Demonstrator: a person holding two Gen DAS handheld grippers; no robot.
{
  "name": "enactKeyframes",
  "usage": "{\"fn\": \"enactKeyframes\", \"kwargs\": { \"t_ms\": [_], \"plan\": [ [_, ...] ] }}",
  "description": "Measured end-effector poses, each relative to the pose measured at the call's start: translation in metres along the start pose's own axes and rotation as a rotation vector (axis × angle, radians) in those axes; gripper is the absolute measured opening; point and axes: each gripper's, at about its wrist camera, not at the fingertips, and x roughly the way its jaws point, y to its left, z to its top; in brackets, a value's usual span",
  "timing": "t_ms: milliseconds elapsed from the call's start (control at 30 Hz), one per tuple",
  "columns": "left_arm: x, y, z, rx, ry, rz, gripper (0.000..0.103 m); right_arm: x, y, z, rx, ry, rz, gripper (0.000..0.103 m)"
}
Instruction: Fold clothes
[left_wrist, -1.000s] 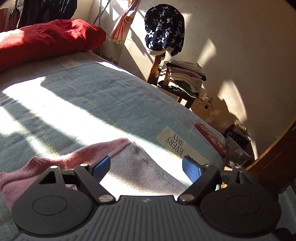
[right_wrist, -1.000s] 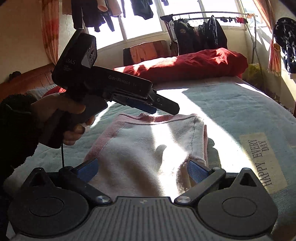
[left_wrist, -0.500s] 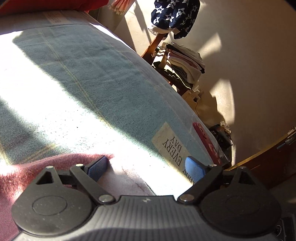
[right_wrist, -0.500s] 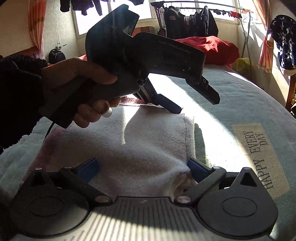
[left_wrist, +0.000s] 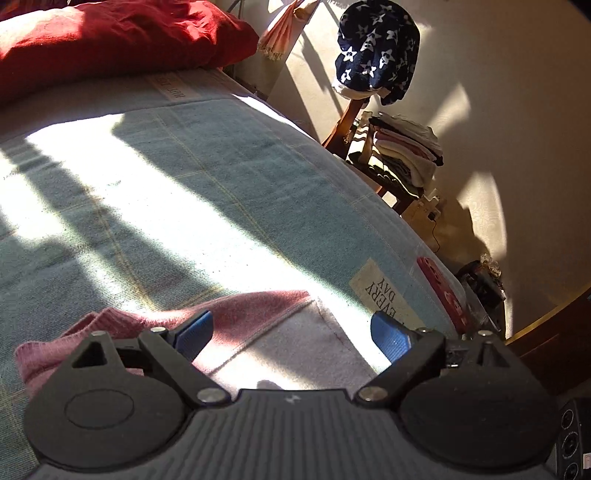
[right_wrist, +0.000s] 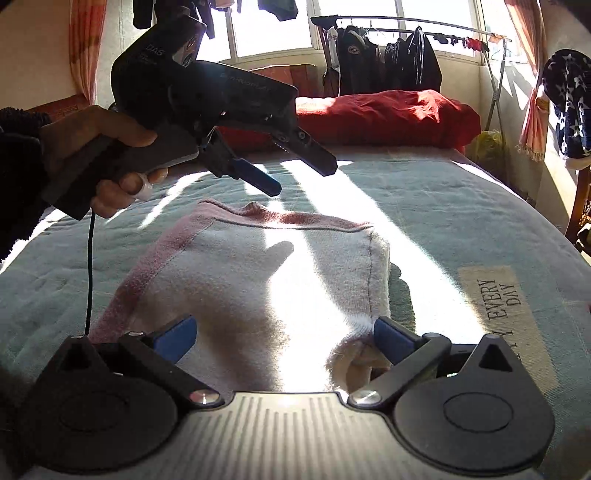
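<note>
A folded white garment with pink trim (right_wrist: 258, 280) lies flat on the teal bed cover (right_wrist: 424, 206). My right gripper (right_wrist: 284, 338) hovers open over its near edge, and a bunched corner (right_wrist: 354, 362) lies by the right finger, untouched by the pads. A hand holds my left gripper (right_wrist: 301, 179) in the air above the garment's far pink edge, its jaws apart and empty. In the left wrist view the left gripper (left_wrist: 291, 334) is open over the pink trim (left_wrist: 258, 310).
A red pillow (right_wrist: 388, 114) lies at the head of the bed. Beyond it a rack of dark clothes (right_wrist: 388, 62) stands at the window. Right of the bed, a chair holds a stack of folded clothes (left_wrist: 406, 151) and a star-patterned garment (left_wrist: 376, 48).
Half a second ago the left gripper was low and close over the garment. It has since lifted back toward the far left edge, jaws still apart. The right gripper and the garment stayed put.
</note>
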Motion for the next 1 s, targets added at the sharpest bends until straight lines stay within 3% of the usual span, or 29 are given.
{"fn": "enactKeyframes", "kwargs": {
  "t_ms": [167,367,600,800,900,1000],
  "plan": [
    [-0.011,0.025,-0.03,-0.088,0.012,-0.009,0.092,-0.005,0.005,-0.003,0.065,0.027,0.043,0.103],
    [0.002,0.038,-0.044,-0.127,-0.017,-0.018,0.092,-0.013,0.024,-0.003,0.01,0.046,0.039,0.103],
    [-0.019,0.014,-0.058,-0.048,-0.058,-0.012,0.092,-0.02,0.043,-0.004,-0.055,0.034,0.094,0.103],
    [-0.022,0.019,-0.076,-0.045,-0.082,-0.035,0.092,-0.002,0.022,-0.027,0.01,0.141,-0.023,0.103],
    [-0.027,0.02,-0.075,-0.096,-0.104,-0.04,0.092,-0.014,0.026,-0.027,0.014,0.112,-0.009,0.103],
    [-0.038,0.002,-0.079,-0.05,-0.117,-0.024,0.092,-0.025,0.032,-0.023,0.008,0.081,0.027,0.103]
  ]
}}
